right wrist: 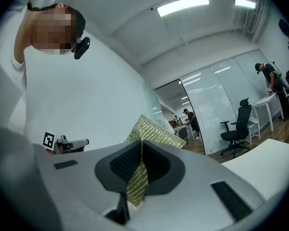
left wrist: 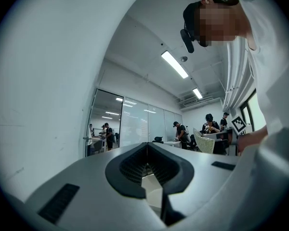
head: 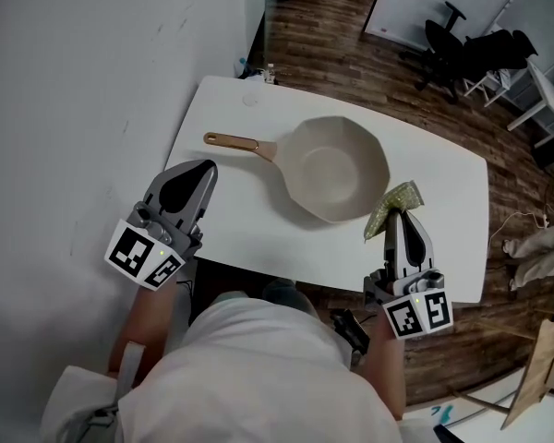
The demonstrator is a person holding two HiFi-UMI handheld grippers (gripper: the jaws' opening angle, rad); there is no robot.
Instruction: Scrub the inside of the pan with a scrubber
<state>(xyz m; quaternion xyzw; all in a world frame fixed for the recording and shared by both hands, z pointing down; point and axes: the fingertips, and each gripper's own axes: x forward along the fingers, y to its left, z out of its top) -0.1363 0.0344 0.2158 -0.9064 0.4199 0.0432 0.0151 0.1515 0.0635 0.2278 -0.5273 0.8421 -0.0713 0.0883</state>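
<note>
A cream pan [head: 336,167] with a copper-coloured handle [head: 233,141] rests on the white table [head: 240,229], empty inside. My right gripper [head: 396,216] hovers just right of the pan near the table's front edge, shut on a gold-green mesh scrubber [head: 394,202] that sticks up past its jaws. The scrubber [right wrist: 144,148] shows pinched between the pads in the right gripper view. My left gripper [head: 201,169] is held left of the table's front corner, short of the handle, shut with nothing in it. In the left gripper view its jaws [left wrist: 147,148] meet and point upward at the room.
A grey wall [head: 83,109] runs close along the table's left side. A small object [head: 270,74] sits at the table's far edge. Black office chairs [head: 462,49] and white furniture stand on the wooden floor beyond. Several people work at desks in the distance [left wrist: 209,129].
</note>
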